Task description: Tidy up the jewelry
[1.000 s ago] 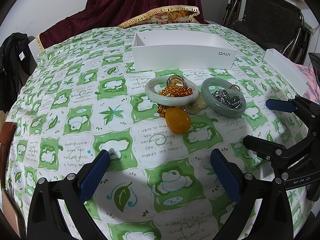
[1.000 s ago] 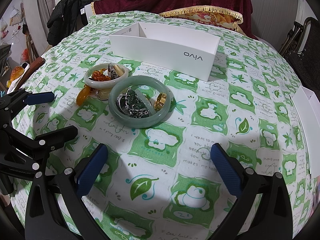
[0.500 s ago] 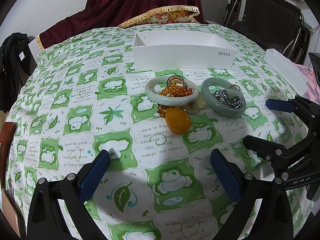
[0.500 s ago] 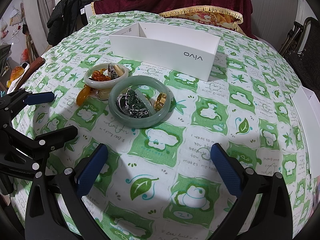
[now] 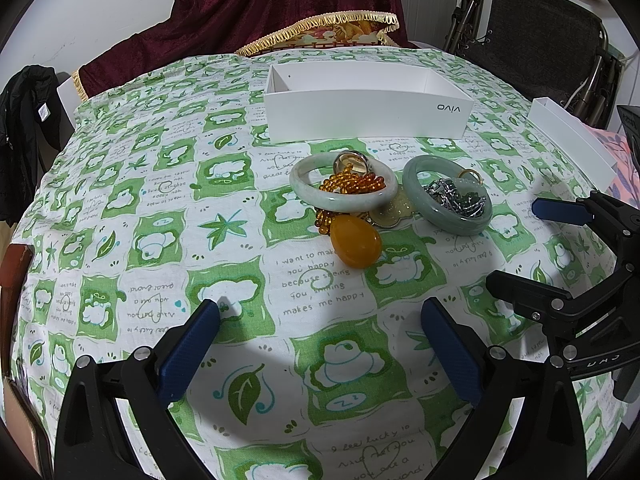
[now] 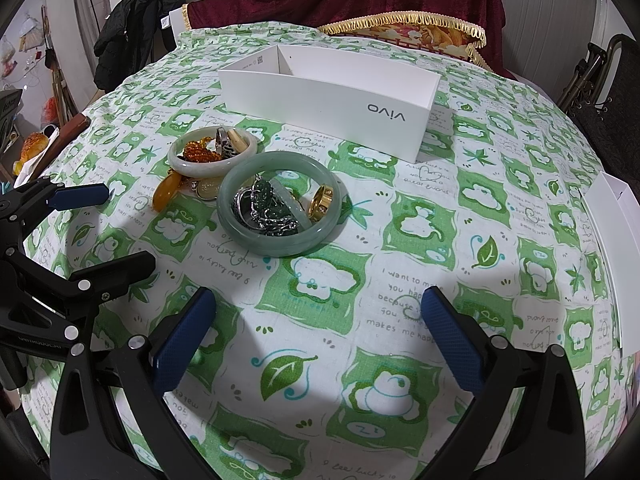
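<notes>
Hovering low over a round table (image 5: 168, 208) covered in a green-and-white patterned cloth, left gripper (image 5: 320, 332) spread wide with blue-padded fingers (image 5: 188, 352) apart and nothing between them. Holding nothing either, right gripper (image 6: 316, 320) likewise released, its blue pads (image 6: 452, 340) well apart above the cloth; seen also from the left wrist view at the right edge, splayed.

Lying near the table's middle, a small heap of jewelry. Resting flat, a pale whitish-green jade bangle (image 5: 344, 200) ringing a tangle of amber-orange bead strand (image 5: 352, 182) and a clear domed ring (image 5: 350, 161) at its far rim. Touching the near edge of that bangle, a smooth egg-shaped amber pendant (image 5: 356, 242), with a pale round disc pendant (image 5: 390, 214) just beside it. Sitting just to the right, touching or nearly so, a darker grey-green jade bangle (image 6: 280, 204) enclosing a silver chain with dark green carved pendant (image 6: 264, 206), a pale jade bar, and a gold band ring (image 6: 322, 197) leaning against its inner wall.

Standing beyond the heap, apart from it, an open white rectangular cardboard box printed "vivo" (image 6: 328, 108), interior hidden from both views apart from a divider wall near one end. Lying at the table's right edge, a second white box lid (image 6: 616, 240).
</notes>
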### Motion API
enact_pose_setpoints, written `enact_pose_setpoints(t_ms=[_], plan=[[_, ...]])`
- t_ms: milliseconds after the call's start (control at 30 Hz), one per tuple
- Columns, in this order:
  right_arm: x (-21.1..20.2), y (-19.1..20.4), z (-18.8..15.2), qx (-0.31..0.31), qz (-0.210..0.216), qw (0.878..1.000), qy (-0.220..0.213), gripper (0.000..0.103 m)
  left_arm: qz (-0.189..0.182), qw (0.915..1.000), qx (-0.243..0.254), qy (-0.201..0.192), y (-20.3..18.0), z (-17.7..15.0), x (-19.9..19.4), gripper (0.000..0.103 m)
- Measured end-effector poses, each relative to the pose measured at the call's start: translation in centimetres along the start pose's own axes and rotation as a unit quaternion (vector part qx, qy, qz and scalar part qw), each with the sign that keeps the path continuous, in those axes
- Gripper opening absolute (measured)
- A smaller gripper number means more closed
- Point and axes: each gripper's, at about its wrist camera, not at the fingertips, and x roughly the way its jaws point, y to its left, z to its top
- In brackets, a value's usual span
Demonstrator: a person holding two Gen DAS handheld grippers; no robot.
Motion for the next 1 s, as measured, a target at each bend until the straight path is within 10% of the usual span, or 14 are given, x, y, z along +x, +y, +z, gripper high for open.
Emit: enact_pose_setpoints(t_ms=[1000], plan=[[1.4,0.1,2.3,-0.021,0.019,1.000,0.006,0.099,-0.028,0.9990,0.035,0.004,1.2,1.3,1.0,0.100]])
